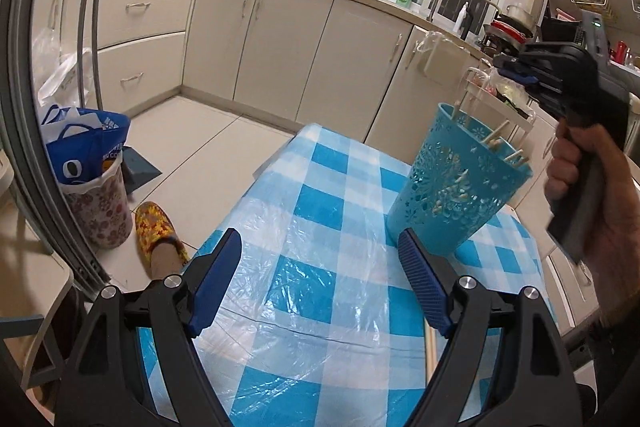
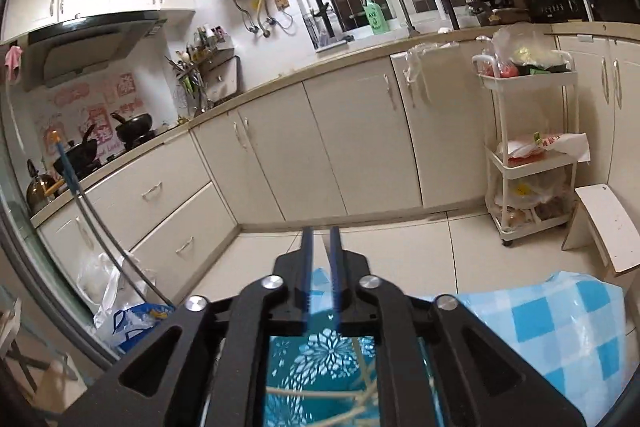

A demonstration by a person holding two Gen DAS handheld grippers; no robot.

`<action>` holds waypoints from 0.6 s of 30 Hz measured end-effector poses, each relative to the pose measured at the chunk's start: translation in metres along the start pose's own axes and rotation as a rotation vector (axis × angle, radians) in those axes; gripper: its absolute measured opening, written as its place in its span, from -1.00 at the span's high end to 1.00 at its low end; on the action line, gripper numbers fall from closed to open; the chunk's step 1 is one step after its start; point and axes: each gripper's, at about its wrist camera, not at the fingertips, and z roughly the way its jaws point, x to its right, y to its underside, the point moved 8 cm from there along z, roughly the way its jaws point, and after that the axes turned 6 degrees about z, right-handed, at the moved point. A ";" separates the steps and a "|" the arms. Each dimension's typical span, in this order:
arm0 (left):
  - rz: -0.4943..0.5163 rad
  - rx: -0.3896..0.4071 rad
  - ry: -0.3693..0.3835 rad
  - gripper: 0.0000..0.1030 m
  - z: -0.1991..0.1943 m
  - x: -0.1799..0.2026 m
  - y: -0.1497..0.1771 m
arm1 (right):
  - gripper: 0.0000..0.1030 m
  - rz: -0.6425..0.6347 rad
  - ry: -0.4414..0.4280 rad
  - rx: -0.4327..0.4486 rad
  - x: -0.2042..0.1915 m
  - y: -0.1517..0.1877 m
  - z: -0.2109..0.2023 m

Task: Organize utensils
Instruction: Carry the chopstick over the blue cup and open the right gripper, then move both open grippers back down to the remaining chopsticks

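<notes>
Chopsticks (image 1: pixel 430 345), one loose pair, lie on the checked table (image 1: pixel 320 187) under the wide, empty left gripper (image 1: pixel 320 283), needing pickup next, while beyond, the narrowly parted, empty right gripper (image 2: pixel 322 259) hovers over the blue holder (image 1: pixel 460 187) of chopsticks.

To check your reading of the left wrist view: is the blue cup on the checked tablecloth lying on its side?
No, the blue cup stands on its base on the checked tablecloth, leaning in the fisheye view, with chopsticks poking out of its open top.
</notes>
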 end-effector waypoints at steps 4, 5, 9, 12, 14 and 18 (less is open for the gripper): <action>0.001 -0.011 0.011 -0.49 -0.002 0.005 0.000 | 0.66 -0.027 -0.016 0.019 0.000 0.007 -0.042; -0.001 -0.015 0.014 -0.50 -0.003 0.005 0.000 | 0.66 -0.030 -0.017 0.008 0.003 0.017 -0.057; -0.008 -0.024 0.011 -0.51 -0.005 0.004 0.001 | 0.66 -0.065 0.015 -0.168 0.017 0.103 -0.086; -0.006 -0.042 0.008 -0.51 -0.003 0.004 0.006 | 0.74 -0.079 0.051 -0.365 0.028 0.186 -0.079; -0.006 -0.063 0.013 -0.51 -0.002 0.006 0.010 | 0.76 -0.058 0.077 -0.441 0.035 0.220 -0.070; 0.029 -0.064 0.018 -0.53 -0.007 0.011 0.013 | 0.77 -0.039 0.110 -0.483 0.039 0.242 -0.056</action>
